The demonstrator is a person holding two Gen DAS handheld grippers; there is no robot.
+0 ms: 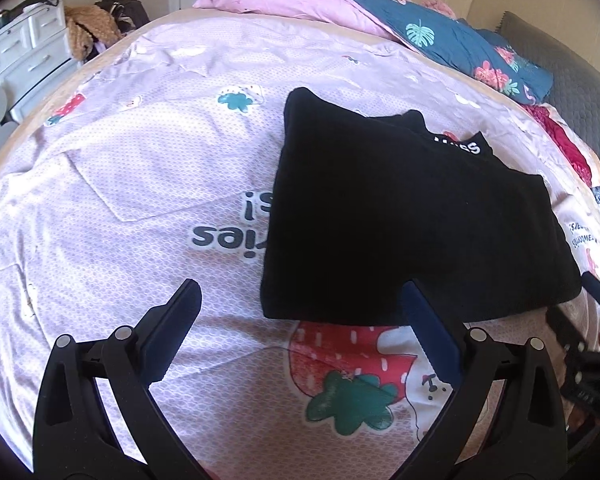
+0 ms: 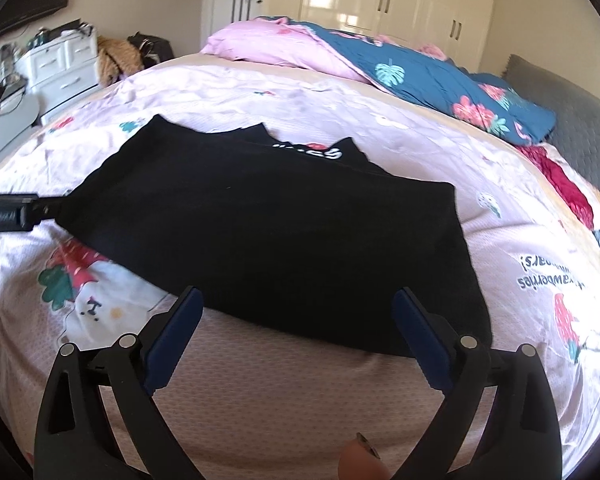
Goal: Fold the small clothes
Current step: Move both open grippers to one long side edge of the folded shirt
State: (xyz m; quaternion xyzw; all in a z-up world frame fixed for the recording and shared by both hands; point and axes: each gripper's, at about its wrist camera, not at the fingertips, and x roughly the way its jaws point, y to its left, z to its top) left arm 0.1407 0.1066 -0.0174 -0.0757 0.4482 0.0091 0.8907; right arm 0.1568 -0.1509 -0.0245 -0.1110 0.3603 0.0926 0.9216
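A black folded garment (image 1: pixel 400 208) with white lettering near its collar lies flat on the pink strawberry-print bedsheet (image 1: pixel 120 200). It also shows in the right wrist view (image 2: pixel 280 224). My left gripper (image 1: pixel 300 292) is open and empty, just in front of the garment's near left corner. My right gripper (image 2: pixel 298 300) is open and empty, hovering over the garment's near edge. The left gripper's tip (image 2: pixel 8 210) shows at the left edge of the right wrist view, beside the garment's left corner. The right gripper's black frame (image 1: pixel 588 344) shows at the right edge of the left wrist view.
A pink and blue floral duvet (image 2: pixel 380 64) is heaped at the far side of the bed. A red-and-cream pillow (image 2: pixel 568 188) and grey headboard (image 2: pixel 572 120) lie at right. White drawers (image 2: pixel 60 68) and piled clothes (image 2: pixel 116 60) stand at far left, wardrobes (image 2: pixel 400 0) behind.
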